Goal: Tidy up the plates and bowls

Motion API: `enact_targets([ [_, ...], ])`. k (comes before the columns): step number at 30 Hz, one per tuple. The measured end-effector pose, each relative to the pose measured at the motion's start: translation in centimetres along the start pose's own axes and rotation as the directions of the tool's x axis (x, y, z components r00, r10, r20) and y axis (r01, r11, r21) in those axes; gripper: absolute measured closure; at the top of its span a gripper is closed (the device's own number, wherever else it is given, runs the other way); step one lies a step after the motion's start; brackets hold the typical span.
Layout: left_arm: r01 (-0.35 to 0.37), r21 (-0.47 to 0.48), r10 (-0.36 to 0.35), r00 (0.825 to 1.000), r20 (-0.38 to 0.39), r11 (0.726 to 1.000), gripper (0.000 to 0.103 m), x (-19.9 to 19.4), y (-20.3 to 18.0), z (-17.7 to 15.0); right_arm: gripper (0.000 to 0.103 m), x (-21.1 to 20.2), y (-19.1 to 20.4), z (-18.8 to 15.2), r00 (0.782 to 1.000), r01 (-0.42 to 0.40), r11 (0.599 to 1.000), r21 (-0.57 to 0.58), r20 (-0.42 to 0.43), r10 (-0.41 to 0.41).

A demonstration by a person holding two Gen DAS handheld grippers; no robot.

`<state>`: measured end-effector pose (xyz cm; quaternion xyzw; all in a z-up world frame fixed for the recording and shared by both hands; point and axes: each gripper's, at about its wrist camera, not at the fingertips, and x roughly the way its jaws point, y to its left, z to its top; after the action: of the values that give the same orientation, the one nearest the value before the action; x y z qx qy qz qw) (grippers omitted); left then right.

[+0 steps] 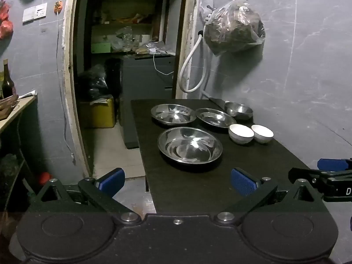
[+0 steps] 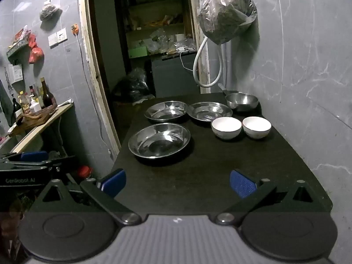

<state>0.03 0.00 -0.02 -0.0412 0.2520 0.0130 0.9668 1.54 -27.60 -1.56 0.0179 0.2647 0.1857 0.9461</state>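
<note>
On a dark table [image 1: 193,189] [image 2: 209,169] lie three steel plates: a near one [image 1: 189,147] [image 2: 159,140], a far left one [image 1: 173,114] [image 2: 166,111] and a far middle one [image 1: 215,117] [image 2: 209,111]. A steel bowl [image 1: 238,109] [image 2: 241,101] stands at the far right. Two white bowls [image 1: 241,133] [image 1: 262,133] [image 2: 226,127] [image 2: 256,126] stand side by side before it. My left gripper [image 1: 177,181] is open and empty at the table's near left corner. My right gripper [image 2: 177,182] is open and empty over the near edge.
A grey wall runs along the table's right side, with a hanging plastic bag [image 1: 234,29] [image 2: 227,14] and a white hose [image 1: 191,66]. An open doorway [image 1: 132,55] lies beyond the table's left. A shelf with bottles [image 2: 35,107] stands at left.
</note>
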Motion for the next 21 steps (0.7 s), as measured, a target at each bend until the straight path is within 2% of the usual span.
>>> enact_targets([
  [3,-0.015,-0.002,0.015,1.000,-0.007,1.000,0.001,0.2,-0.1,0.0,0.000,-0.1,0.2,0.0,1.000,0.006,1.000,-0.005,-0.002,-0.006],
  [4,0.010,-0.007,-0.010,1.000,0.006,1.000,0.001,0.0,0.1,-0.1,0.000,-0.1,0.2,0.0,1.000,0.009,1.000,-0.009,0.000,-0.009],
  [10,0.018,-0.007,-0.018,1.000,0.005,1.000,0.001,0.1,0.1,0.2,0.000,-0.6,0.6,0.2,1.000,0.022,1.000,-0.002,0.008,-0.022],
  [21,0.027,-0.007,-0.027,0.998,0.053,1.000,0.001,-1.5,0.5,-0.5,0.000,-1.3,1.2,0.9,0.999,0.032,0.999,-0.032,0.029,-0.031],
])
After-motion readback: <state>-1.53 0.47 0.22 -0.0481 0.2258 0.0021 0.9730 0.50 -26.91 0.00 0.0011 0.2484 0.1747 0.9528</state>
